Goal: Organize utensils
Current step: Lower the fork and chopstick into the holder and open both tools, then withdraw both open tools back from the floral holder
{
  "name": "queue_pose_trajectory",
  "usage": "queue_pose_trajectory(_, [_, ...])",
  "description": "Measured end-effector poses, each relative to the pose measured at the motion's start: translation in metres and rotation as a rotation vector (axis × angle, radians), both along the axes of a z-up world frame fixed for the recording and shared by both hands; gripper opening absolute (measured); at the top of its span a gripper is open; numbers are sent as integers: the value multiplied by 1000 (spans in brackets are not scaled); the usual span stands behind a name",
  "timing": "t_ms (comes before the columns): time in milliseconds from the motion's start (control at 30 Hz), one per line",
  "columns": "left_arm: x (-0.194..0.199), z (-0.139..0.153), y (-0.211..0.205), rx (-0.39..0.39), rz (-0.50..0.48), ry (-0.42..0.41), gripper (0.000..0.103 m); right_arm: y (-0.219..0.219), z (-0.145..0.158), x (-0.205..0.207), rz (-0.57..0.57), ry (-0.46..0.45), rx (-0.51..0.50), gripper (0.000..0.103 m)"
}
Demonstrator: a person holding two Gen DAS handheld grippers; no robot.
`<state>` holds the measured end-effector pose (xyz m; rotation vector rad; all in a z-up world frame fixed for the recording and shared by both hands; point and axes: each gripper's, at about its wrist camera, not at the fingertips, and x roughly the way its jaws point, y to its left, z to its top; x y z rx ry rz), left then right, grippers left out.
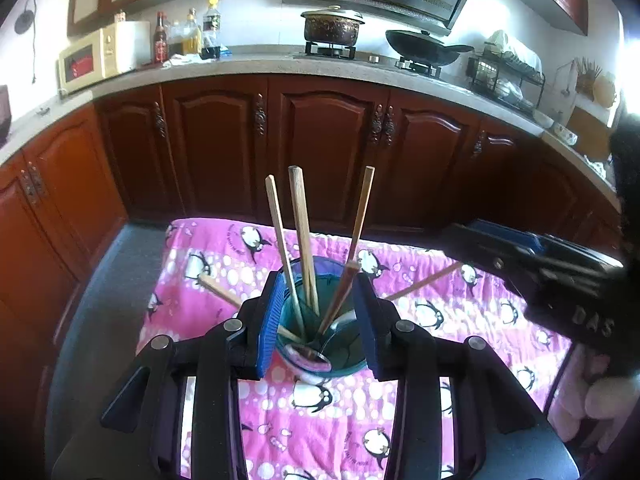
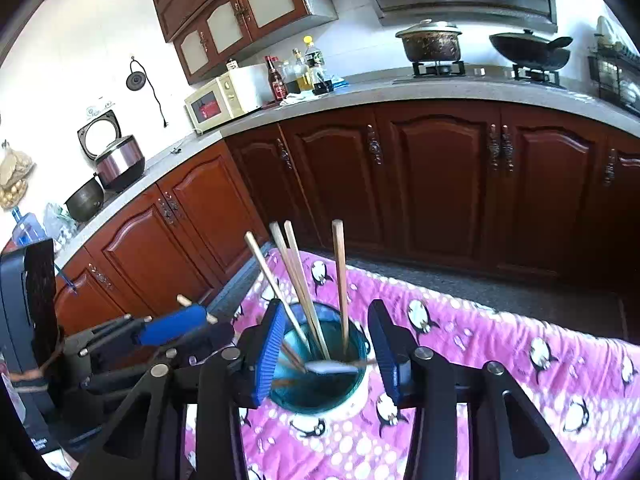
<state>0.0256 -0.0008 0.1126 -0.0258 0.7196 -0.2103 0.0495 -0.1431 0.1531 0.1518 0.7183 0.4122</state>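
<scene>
Left gripper (image 1: 320,316) and right gripper (image 2: 326,340) angle downward, jaws seemingly apart.

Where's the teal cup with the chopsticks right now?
The teal cup stands on the pink penguin cloth, low in the middle of both wrist views, framed by each hand-held gripper's blue pads, with chopsticks sticking up from it.

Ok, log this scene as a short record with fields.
setting: kitchen, table under a pink penguin cloth
holder: teal cup, upright on the cloth
in cup: several chopsticks standing, a spoon low inside
outside cup: two chopsticks seen past it, on or off the cloth unclear
left gripper: open, holding nothing
right gripper: open, holding nothing
backdrop: counter with microwave, pot, wok
</scene>
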Motion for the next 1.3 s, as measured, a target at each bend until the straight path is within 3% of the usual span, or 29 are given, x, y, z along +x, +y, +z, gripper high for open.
queue_pose_trajectory(233, [-27,-2,0,21,46,-31,35,-6,-6,-38,-38,1,3,43])
queue_pose_trajectory(300, [-33,-2,-2,29,47,-37,35,-6,-7,-45,-50,-4,-10,46])
queue_pose_trajectory(367, [-41,-1,-3,38,50,-46,35,-5,-7,-54,-57,-10,-22,57])
queue_pose_trajectory(633, [-59,-2,-1,24,80,-22,35,1,-2,-77,-72,-45,-22,57])
queue_pose_trajectory(1300, [-87,9,9,77,158,-78,35,7,-2,-94,-93,-61,-49,62])
